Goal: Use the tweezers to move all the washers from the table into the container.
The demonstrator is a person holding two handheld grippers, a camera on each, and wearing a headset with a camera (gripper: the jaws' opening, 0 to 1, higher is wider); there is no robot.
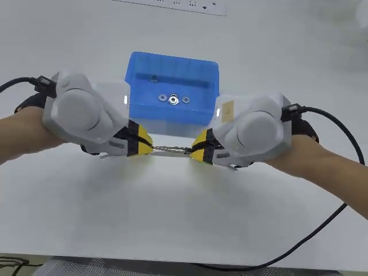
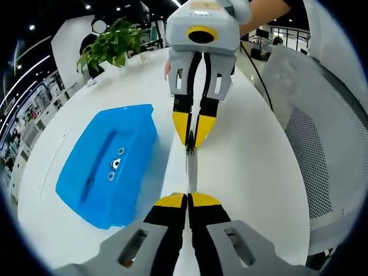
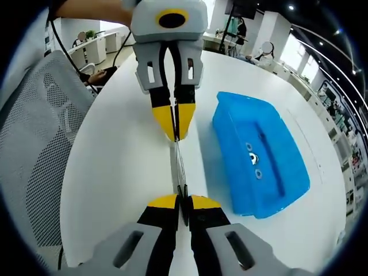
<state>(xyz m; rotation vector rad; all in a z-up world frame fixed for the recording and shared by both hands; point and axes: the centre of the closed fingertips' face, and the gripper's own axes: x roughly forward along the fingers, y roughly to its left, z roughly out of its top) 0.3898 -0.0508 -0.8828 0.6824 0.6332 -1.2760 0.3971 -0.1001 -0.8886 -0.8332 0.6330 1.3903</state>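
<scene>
Blue container (image 1: 138,86) with a few washers (image 1: 173,99) inside
Just in front of it, left gripper (image 1: 148,145) and right gripper (image 1: 195,151) fingers both clenched on the tweezers (image 1: 171,150).

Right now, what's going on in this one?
A person holds a gripper in each hand, and the two meet tip to tip just above the white table, in front of the blue container. The left gripper and the right gripper are each shut on one end of the tweezers, which bridge the gap between them. A few washers lie inside the container.
</scene>
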